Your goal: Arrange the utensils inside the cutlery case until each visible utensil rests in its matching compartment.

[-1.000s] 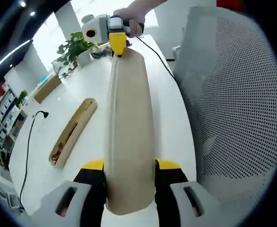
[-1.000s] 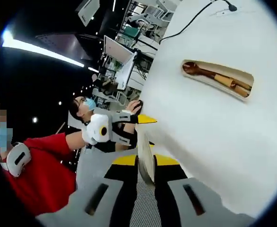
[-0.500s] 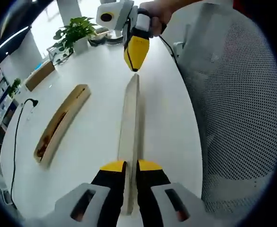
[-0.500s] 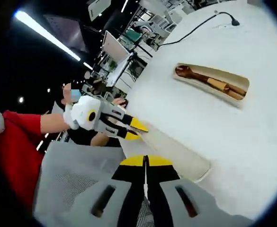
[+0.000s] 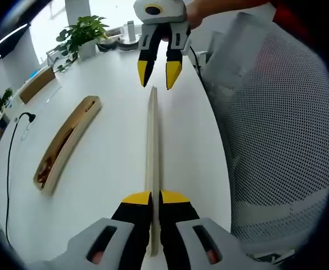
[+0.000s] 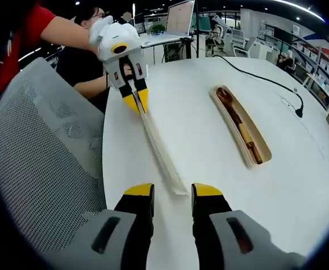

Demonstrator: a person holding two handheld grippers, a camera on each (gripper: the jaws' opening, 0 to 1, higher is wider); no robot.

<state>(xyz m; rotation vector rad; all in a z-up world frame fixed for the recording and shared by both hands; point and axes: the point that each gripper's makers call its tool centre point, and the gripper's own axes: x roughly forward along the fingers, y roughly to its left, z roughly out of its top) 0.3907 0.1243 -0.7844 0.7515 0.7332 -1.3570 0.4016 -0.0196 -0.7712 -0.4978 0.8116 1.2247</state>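
Clamping the near end of a long beige case lid (image 5: 152,169), the left gripper (image 5: 154,198) rises from the bottom of the left gripper view with its yellow-tipped jaws pressed narrow against the lid's thin edge. The lid stands on edge and runs straight away across the white table (image 5: 108,157). At its far end the right gripper (image 5: 159,70) hangs above it, held by a hand (image 5: 201,7), its jaws spread and not touching the lid. To the left, well apart from the lid, lies the open cutlery case (image 5: 66,143), a long wooden tray with brown utensils inside. A black cable (image 5: 9,163) trails near the table's left side, a potted plant (image 5: 81,35) stands at the far edge, and a mesh chair back (image 5: 271,129) sits to the right.

In the right gripper view, the right gripper (image 6: 172,194) comes up from the bottom with jaws wide, the lid's (image 6: 160,147) end lying just between and ahead of them, untouched. The left gripper (image 6: 135,101) pinches the lid's far end. The cutlery case (image 6: 240,126) rests on the table (image 6: 198,101) to the right, holding a wooden spoon (image 6: 227,101) and other brown-handled utensils, which I cannot tell apart. The cable (image 6: 265,81) lies beyond it, and the mesh chair back (image 6: 46,146) is at the left.
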